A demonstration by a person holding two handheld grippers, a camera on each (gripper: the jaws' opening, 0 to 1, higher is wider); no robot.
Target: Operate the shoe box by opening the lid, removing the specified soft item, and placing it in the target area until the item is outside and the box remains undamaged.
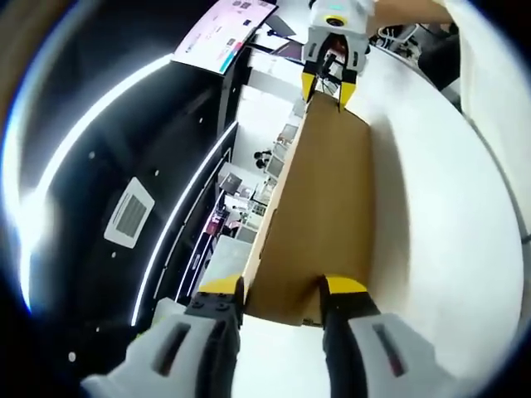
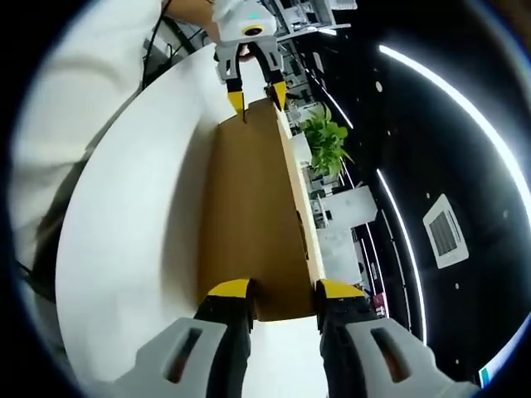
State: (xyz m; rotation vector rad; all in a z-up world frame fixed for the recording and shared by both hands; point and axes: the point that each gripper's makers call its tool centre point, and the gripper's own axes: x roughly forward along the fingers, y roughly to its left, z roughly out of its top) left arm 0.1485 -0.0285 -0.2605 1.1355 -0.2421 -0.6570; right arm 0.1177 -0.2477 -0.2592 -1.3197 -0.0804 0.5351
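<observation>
Flanking the cardboard lid (image 1: 319,199), both tools grip opposite ends above the white table (image 1: 448,215).

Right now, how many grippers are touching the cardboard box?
2. The left gripper holds one end of the cardboard box between its fingers; the right gripper holds the opposite end. Each shows far off in the other's view.

Dark ceiling (image 2: 465,124) with light strips (image 1: 99,108); white table (image 2: 133,207); green plant (image 2: 325,143)
</observation>
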